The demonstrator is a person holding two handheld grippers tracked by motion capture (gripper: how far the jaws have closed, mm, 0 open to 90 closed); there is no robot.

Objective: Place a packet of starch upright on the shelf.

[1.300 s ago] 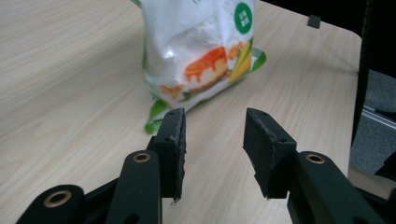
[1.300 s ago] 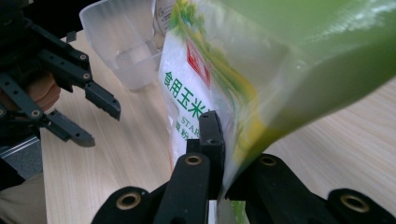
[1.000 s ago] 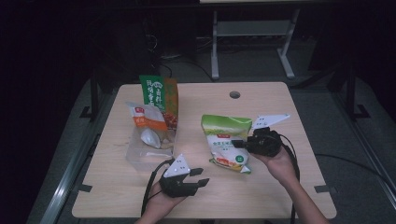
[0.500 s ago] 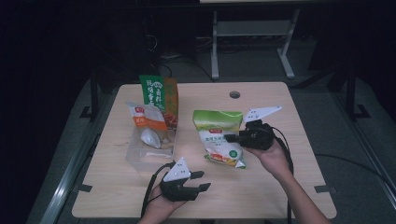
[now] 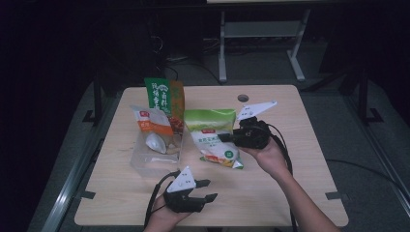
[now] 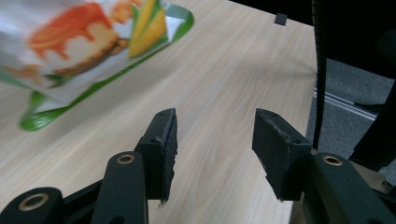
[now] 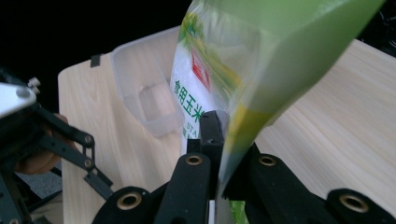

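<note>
We have the green-and-white printed plastic pouch of powder [image 5: 213,137] pinched by its side edge in our right gripper [image 5: 227,137], whose jaws are closed tight on the film with only the thin sheet between them, as the right gripper view shows [image 7: 219,154]. The pouch sits a little right of the middle of the pale wooden table [image 5: 290,193], part lifted and tilted, its lower corner pointing toward five o'clock and looking as if it touches the top, though we cannot be sure. We judge it soft and floppy: the film bends and folds around the grip, the fill will likely slump to the low end, and the glossy surface may slip, so a hold on the flat sealed margin near a corner seems safer than on the bulging belly. It looks moderately light, not fragile, though a hard squeeze could crease or split a seam. Our left gripper [image 5: 203,189] rests at the six o'clock edge of the table with its jaws spread wide and nothing between them [image 6: 212,140], pointing toward three o'clock. By count we see one clear plastic open tub [image 5: 145,166] at nine o'clock of the pouch, one white-and-orange packet [image 5: 152,121] leaning in it, one tall green-and-orange packet [image 5: 164,96] standing behind at eleven o'clock, one green pouch, and two grippers.
</note>
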